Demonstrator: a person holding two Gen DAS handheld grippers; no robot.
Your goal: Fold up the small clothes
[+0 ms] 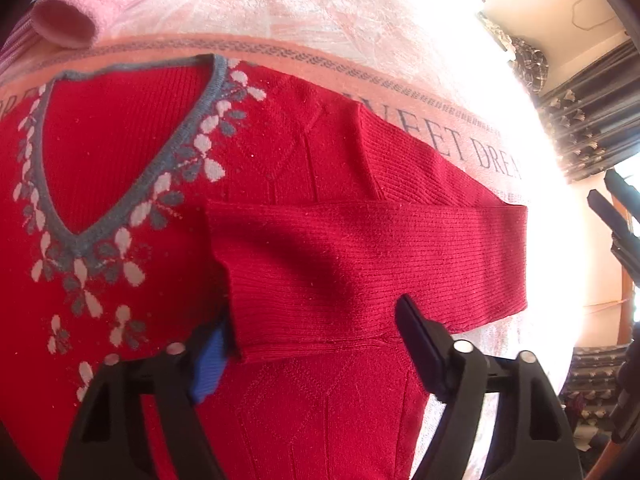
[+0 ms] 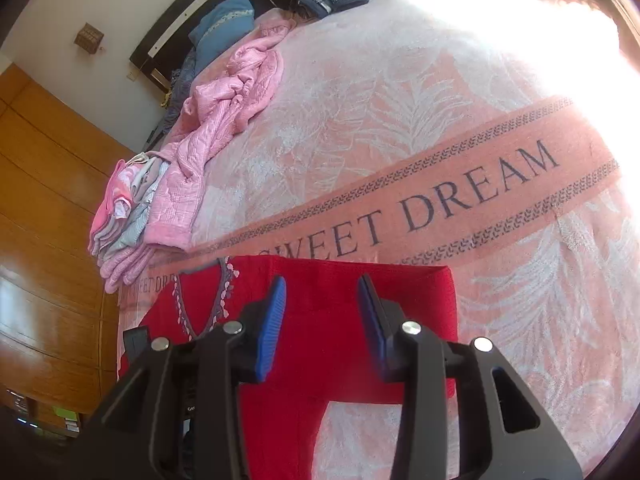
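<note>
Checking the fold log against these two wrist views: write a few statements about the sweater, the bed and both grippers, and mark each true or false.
1. The red sweater lies on a blanket printed SWEET DREAM. True.
2. A sleeve is folded across the sweater's body. True.
3. The right gripper is clamped on the sleeve. False: its fingers stand apart, holding nothing.
4. The sweater has a round white collar. False: a grey-blue V-neck with a flower pattern.
5. Pink clothes lie further up the bed. True.
6. The left gripper is shut. False: open.
</note>
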